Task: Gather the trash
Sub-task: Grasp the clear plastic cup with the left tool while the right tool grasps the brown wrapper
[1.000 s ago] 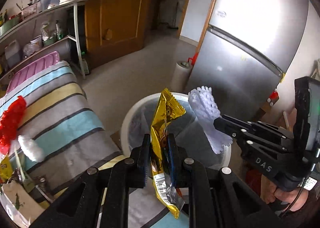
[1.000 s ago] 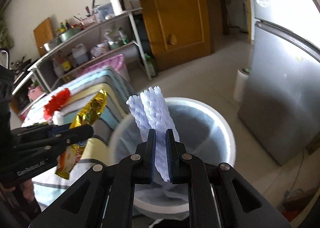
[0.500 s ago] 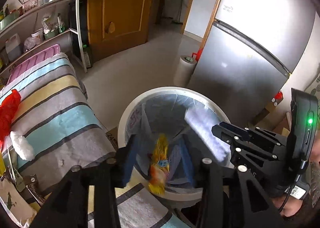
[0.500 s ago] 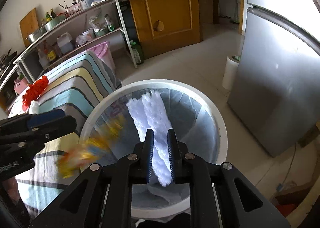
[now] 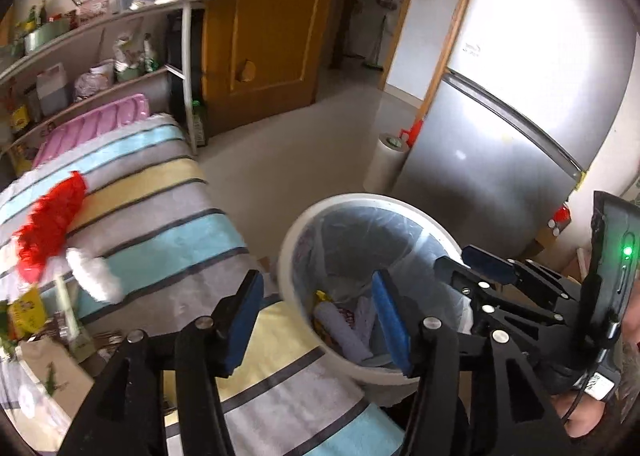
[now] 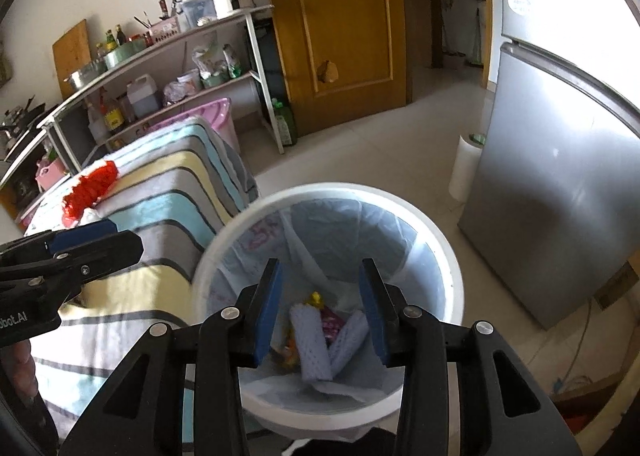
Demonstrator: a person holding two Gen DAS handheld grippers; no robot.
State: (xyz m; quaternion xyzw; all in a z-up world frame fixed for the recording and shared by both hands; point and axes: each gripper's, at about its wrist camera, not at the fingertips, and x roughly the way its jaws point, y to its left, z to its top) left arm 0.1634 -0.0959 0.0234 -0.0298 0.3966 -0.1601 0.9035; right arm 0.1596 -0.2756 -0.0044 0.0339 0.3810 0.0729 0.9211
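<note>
A white trash bin [image 6: 452,256] with a clear liner stands beside the table; it also shows in the left wrist view [image 5: 292,240]. White foam net sleeves [image 6: 314,344] and the gold snack wrapper [image 6: 316,299] lie at its bottom. My right gripper [image 6: 322,312] is open and empty above the bin. My left gripper [image 5: 316,320] is open and empty over the bin's near rim and the table edge. On the striped tablecloth [image 5: 160,224] lie a red plastic bag [image 5: 52,224], a white foam piece [image 5: 96,276] and more wrappers [image 5: 24,312].
A silver fridge [image 5: 500,128] stands right of the bin, with a paper roll [image 5: 386,164] on the floor by it. A wooden door [image 6: 340,24] and a loaded shelf rack [image 6: 160,68] are behind. A pink tub [image 6: 208,116] sits past the table.
Both grippers opened. The gold wrapper fell from the left gripper and the white foam net from the right; both now lie in the bin. The left view swung left.
</note>
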